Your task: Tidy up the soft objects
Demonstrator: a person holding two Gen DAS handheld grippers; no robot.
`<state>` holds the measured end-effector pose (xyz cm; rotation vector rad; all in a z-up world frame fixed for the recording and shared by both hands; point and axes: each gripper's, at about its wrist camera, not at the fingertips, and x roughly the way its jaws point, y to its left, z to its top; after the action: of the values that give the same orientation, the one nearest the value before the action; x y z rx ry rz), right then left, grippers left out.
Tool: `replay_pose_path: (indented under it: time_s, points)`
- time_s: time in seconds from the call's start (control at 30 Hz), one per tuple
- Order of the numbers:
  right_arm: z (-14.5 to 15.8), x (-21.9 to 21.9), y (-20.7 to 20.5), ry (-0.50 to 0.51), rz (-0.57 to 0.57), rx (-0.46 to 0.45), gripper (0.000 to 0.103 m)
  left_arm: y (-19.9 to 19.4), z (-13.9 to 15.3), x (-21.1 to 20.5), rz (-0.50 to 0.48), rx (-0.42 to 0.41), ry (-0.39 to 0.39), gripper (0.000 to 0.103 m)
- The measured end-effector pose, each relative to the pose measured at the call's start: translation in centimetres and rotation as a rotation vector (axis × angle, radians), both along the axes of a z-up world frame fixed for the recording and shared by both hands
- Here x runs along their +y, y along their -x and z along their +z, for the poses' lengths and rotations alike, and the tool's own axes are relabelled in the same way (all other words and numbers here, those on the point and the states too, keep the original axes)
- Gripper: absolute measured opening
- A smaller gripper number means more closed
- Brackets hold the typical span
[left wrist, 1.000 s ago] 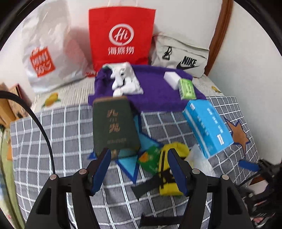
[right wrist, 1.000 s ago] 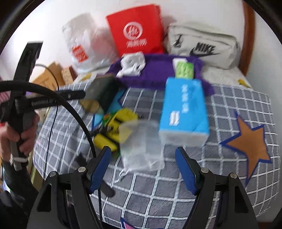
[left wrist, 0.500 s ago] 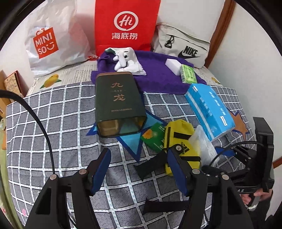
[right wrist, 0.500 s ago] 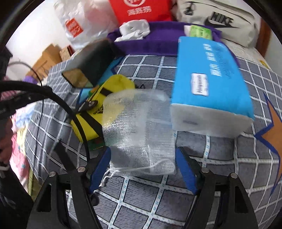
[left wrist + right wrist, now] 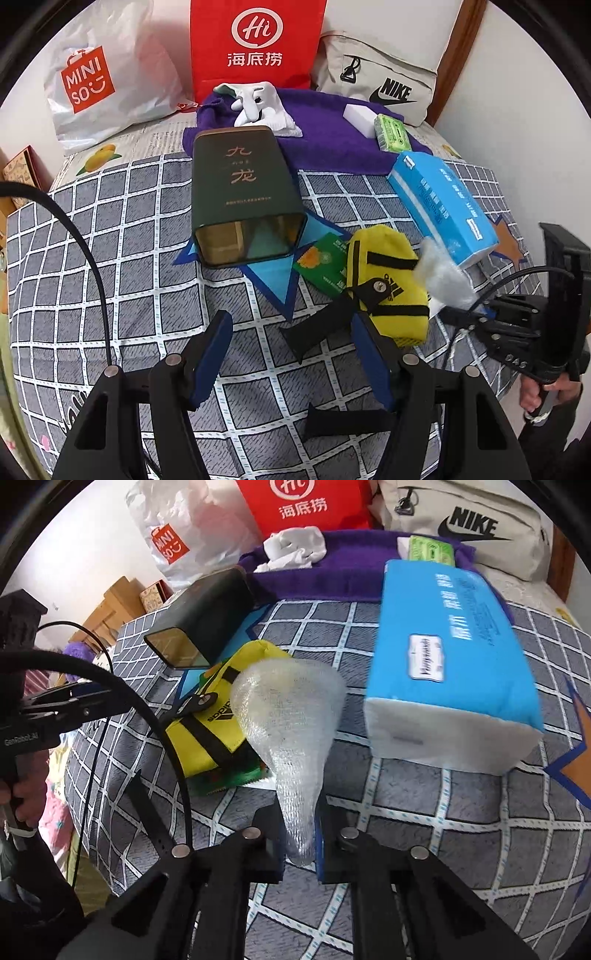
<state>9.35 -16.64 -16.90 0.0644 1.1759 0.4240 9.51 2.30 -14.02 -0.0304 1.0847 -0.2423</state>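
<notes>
My right gripper is shut on the near end of a clear mesh bag, which rises off the bed beside a yellow Adidas pouch and a blue tissue pack. In the left wrist view the bag and right gripper show at the right. My left gripper is open and empty above the checked bedspread, just short of the yellow pouch. A purple towel at the back holds white socks, a white sponge and a green packet.
A dark green tin lies on its side mid-bed, a green card packet beside it. A Miniso bag, red paper bag and Nike bag stand along the wall. The bed edge is on the right.
My right gripper closed on the mesh bag's near end and lifted it, bunching it. The left gripper stayed open, drifting slightly closer over the bedspread.
</notes>
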Motion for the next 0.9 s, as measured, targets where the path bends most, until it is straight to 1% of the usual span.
replay_pose_path:
  time_s: [0.13,0.2,0.37,0.43,0.5,0.6,0.7,0.77,0.8,0.83,0.87,0.9]
  points:
    - [1.0,0.0,1.2,0.006,0.007,-0.030,0.009,0.2,-0.6,-0.4,-0.036,-0.005,0.005,0.065]
    - [1.5,-0.1,1.8,0.002,0.007,-0.041,0.009,-0.1,-1.1,-0.9,-0.072,-0.003,0.014,0.065]
    - [2.9,-1.0,2.8,0.002,-0.023,-0.065,0.009,-1.2,-2.8,-1.9,-0.140,0.011,-0.024,0.065]
    - [3.2,-1.3,3.1,0.009,-0.025,-0.070,0.009,-1.3,-3.6,-1.8,-0.160,0.015,-0.024,0.065]
    - [3.4,-1.7,3.3,0.012,-0.033,-0.073,0.009,-1.4,-4.2,-1.8,-0.186,0.026,-0.016,0.065]
    - [3.2,-2.2,3.1,0.007,-0.049,-0.063,0.009,-1.3,-4.4,-2.4,-0.230,-0.010,-0.045,0.065]
    - [2.8,-2.3,2.7,0.008,-0.060,-0.051,0.009,-1.4,-4.6,-3.0,-0.252,-0.020,-0.053,0.064]
    - [2.5,-2.4,2.5,0.010,-0.064,-0.044,0.009,-1.3,-4.5,-3.4,-0.276,-0.035,-0.073,0.051]
    - [2.4,-2.4,2.4,0.010,-0.066,-0.040,0.009,-1.2,-4.4,-3.6,-0.284,-0.040,-0.080,0.038]
    - [2.3,-2.4,2.4,0.010,-0.066,-0.037,0.009,-1.1,-4.3,-3.5,-0.281,-0.040,-0.079,0.030]
    - [2.3,-2.4,2.4,0.011,-0.067,-0.036,0.009,-1.2,-4.2,-3.3,-0.266,-0.038,-0.076,0.026]
    - [2.3,-2.4,2.4,0.012,-0.067,-0.036,0.009,-1.2,-4.2,-3.0,-0.247,-0.032,-0.071,0.020]
